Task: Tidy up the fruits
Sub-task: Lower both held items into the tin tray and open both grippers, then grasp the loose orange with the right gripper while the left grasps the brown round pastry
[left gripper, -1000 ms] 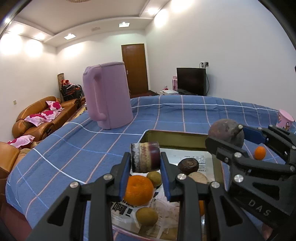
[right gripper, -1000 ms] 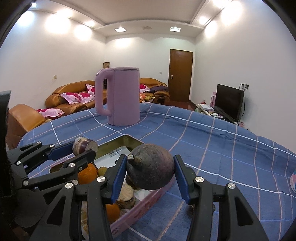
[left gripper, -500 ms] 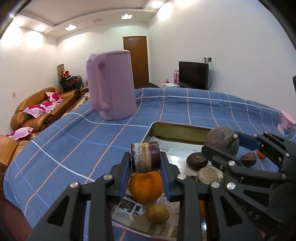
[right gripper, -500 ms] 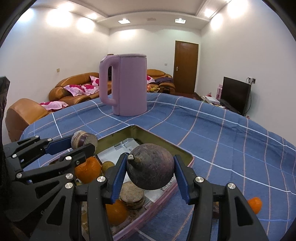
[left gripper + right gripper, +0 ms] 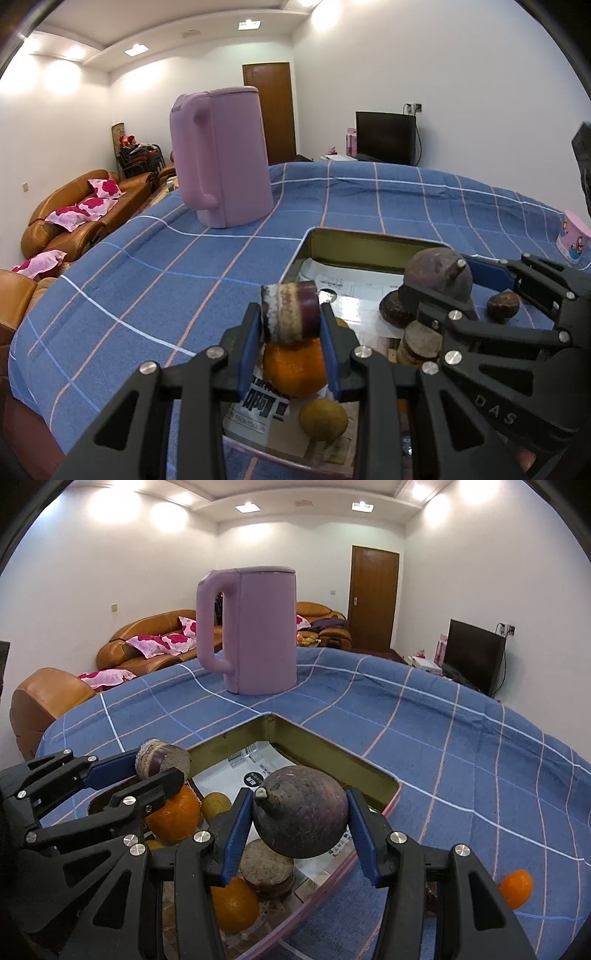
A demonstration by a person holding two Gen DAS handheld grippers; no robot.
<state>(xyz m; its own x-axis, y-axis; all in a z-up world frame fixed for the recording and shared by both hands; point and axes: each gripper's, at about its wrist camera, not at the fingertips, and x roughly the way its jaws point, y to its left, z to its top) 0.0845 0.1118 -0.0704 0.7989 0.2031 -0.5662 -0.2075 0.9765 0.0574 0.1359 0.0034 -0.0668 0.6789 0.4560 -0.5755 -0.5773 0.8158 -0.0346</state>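
Right gripper [image 5: 301,823], round dark fruit [image 5: 303,812] (gripped), lower over tray [image 5: 373,771].

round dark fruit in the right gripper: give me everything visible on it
The round dark fruit is purplish brown with a dull, scuffed, leathery-looking skin and a short stubby stem with a pale cut tip, pointing left toward the camera. It looks whole. The right gripper is shut on it, one blue pad pressed against each side, and holds it in the air above the metal tray, over a tan disc-shaped piece inside. Nothing else touches it.
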